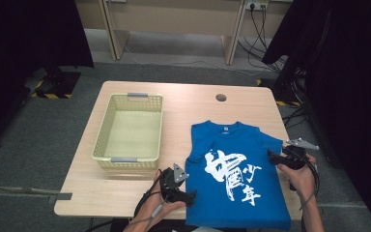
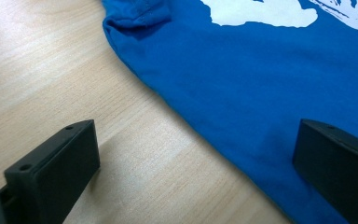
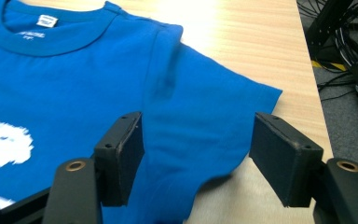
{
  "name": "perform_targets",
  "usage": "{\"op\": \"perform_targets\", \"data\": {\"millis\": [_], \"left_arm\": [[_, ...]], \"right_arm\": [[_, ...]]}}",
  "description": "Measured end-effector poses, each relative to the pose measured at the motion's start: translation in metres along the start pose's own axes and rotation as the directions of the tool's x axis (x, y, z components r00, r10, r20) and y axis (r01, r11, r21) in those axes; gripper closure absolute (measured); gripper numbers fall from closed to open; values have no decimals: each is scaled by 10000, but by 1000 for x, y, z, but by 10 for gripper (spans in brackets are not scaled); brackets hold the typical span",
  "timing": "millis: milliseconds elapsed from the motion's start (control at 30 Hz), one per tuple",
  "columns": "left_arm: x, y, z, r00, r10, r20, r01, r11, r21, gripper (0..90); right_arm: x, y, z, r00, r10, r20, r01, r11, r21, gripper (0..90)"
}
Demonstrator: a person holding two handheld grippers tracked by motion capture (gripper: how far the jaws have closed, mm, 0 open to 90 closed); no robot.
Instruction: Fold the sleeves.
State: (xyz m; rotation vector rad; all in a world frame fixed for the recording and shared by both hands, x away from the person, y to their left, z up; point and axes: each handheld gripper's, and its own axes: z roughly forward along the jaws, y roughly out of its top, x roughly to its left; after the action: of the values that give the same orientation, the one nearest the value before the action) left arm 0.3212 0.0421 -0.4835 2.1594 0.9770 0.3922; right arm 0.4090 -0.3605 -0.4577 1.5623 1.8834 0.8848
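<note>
A blue T-shirt lies flat at the tabletop's lower right. Both hand-held grippers, left and right, are spread at its side edges, gripping nothing; next, pinch the fabric to fold.

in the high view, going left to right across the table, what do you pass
basket → left gripper → blue t-shirt → right gripper
</note>
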Motion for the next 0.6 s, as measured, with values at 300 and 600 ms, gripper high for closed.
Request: {"op": "perform_targets", "data": {"millis": [300, 600], "left_arm": [[0, 0, 0, 10000, 5, 1, -5, 10000, -2, 0], [0, 0, 0, 10000, 16, 12, -16, 10000, -2, 0]], "right_arm": [[-4, 6, 19, 9997, 129, 198, -135, 9994, 328, 359], [-13, 12, 35, 9975, 594, 390, -620, 9957, 684, 323]]}}
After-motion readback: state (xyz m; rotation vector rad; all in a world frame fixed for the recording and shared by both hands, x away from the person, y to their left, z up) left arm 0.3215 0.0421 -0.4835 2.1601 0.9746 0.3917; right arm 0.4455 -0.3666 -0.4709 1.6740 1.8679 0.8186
